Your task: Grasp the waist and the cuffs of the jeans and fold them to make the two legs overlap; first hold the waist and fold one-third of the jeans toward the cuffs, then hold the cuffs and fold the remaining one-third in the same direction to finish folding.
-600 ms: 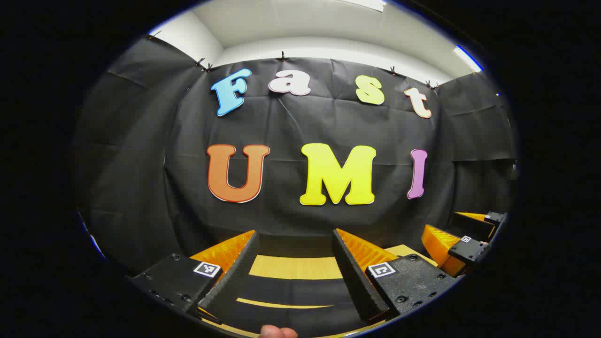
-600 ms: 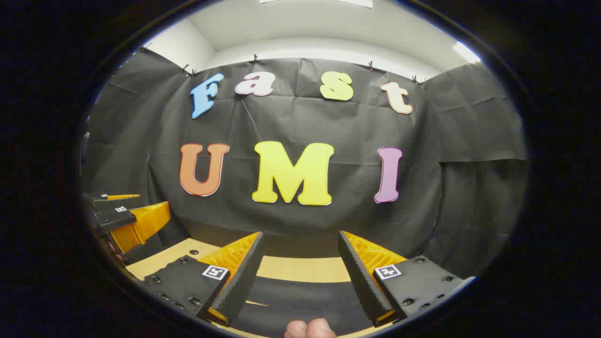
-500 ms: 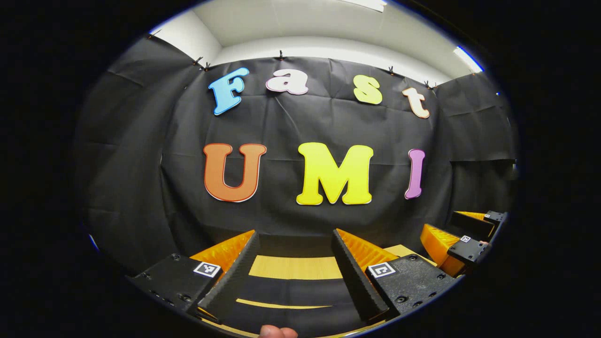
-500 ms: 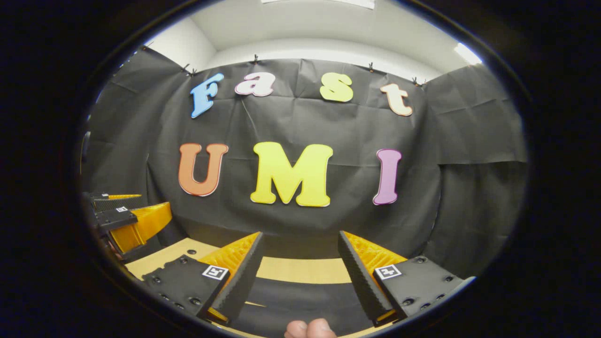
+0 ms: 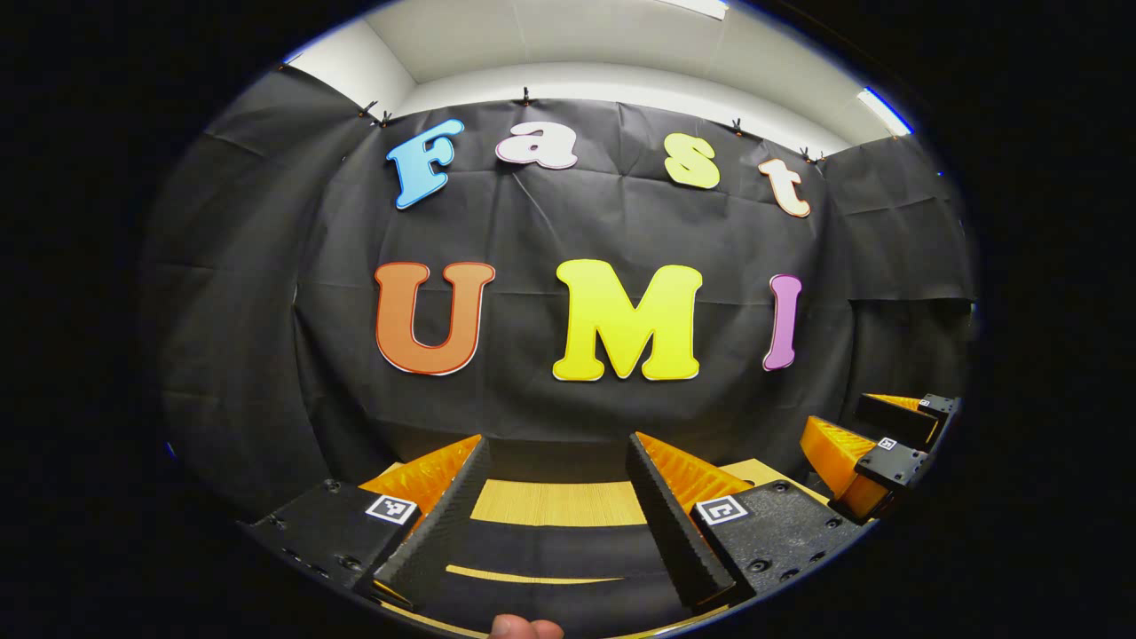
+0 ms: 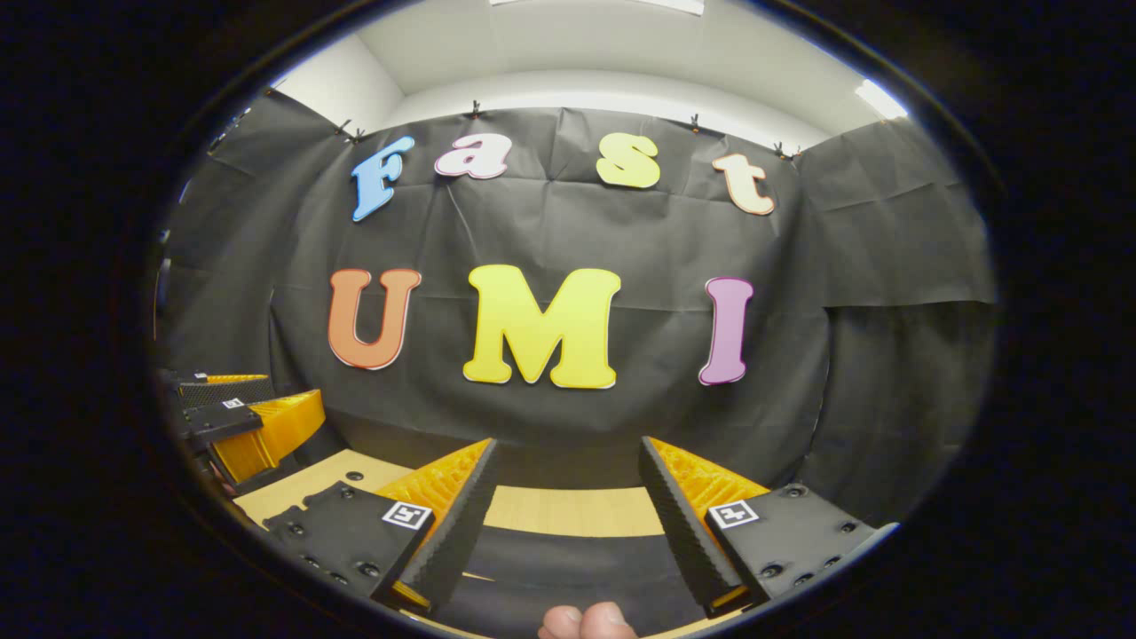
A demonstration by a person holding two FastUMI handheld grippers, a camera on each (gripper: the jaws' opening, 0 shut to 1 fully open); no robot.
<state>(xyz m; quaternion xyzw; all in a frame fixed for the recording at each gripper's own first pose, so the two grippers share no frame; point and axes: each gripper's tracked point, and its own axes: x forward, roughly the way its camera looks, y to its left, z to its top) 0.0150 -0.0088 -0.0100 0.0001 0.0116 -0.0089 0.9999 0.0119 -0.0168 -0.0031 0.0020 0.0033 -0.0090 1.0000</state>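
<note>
Left gripper view: left gripper (image 5: 555,515) spread wide, empty — tilted slightly lower than a moment ago, wall letters risen. Dark jeans (image 5: 550,555) flat on wooden table (image 5: 555,501) between fingers; right gripper at right edge.

Right gripper view: right gripper (image 6: 564,515) likewise wide, empty, same small dip toward jeans. Far table edge near wall — open room sideways. Folding apparently unstarted.
</note>
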